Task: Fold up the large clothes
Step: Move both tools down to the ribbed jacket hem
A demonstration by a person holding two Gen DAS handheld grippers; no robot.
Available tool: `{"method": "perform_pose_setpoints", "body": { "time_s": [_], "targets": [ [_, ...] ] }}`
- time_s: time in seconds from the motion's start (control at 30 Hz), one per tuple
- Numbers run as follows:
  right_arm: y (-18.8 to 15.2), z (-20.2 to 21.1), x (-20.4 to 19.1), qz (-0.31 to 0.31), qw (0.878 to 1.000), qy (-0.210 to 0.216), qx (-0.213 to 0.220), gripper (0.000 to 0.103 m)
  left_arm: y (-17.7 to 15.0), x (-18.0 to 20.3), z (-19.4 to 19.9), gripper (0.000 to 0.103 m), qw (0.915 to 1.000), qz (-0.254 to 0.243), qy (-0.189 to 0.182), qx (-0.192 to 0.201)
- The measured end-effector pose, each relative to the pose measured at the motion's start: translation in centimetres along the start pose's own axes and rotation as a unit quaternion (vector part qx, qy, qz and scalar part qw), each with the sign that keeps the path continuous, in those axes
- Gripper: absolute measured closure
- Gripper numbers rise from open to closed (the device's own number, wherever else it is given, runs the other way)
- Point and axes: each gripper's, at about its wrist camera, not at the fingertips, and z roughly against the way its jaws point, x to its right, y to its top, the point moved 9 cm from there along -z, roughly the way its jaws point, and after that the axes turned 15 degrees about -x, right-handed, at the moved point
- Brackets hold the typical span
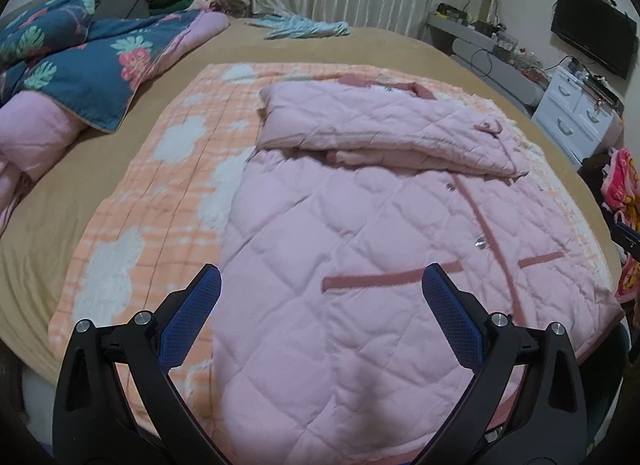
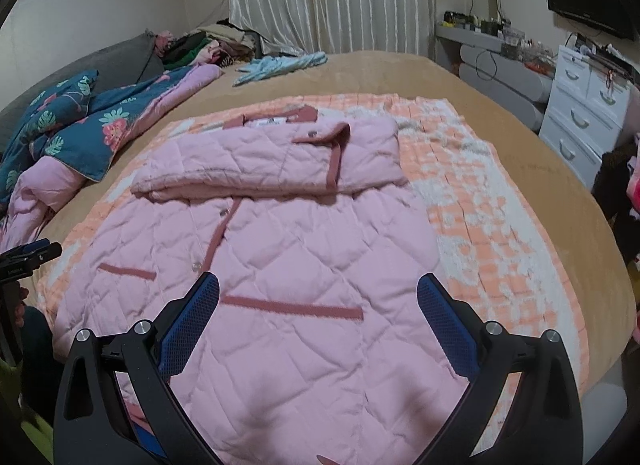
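Observation:
A pink quilted coat (image 1: 360, 233) (image 2: 280, 249) with darker pink trim lies flat on an orange and white checked blanket (image 1: 160, 193) (image 2: 480, 205) on the bed. Both sleeves are folded across its chest near the collar (image 2: 276, 119). My left gripper (image 1: 320, 281) hangs open above the coat's lower left part, with nothing between its blue pads (image 1: 192, 317). My right gripper (image 2: 318, 289) hangs open above the coat's lower right part, over a pocket trim (image 2: 292, 307), also holding nothing. The left gripper's tip (image 2: 32, 251) shows at the left edge of the right wrist view.
The bed has a tan cover (image 1: 48, 201). A blue floral quilt (image 1: 80, 65) is bunched at the left. A light blue garment (image 1: 304, 27) lies at the far side. White drawers (image 1: 572, 109), a shelf with clutter and a wall screen (image 1: 592, 29) stand to the right.

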Motion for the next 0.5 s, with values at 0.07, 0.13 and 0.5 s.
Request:
{"method": "perform_pose_setpoints", "body": {
  "time_s": [0.07,0.13,0.5],
  "targets": [
    [-0.7,-0.4,0.6,-0.004,1.0,-0.003,-0.01,0.004,-0.7,-0.7,-0.4,0.009,1.0,0.003,0.004,-0.007],
    [-1.3,-0.7,1.2,-0.009,1.0,-0.003,-0.018,0.004,-1.3,-1.3,-0.7,0.009,0.9999,0.006,0.007,-0.014],
    [-4.1,-1.3,4.4,-0.033,0.998,-0.008,-0.048,0.004,-4.5,-4.1,-2.1,0.009,0.9985,0.016,0.018,-0.05]
  ]
}}
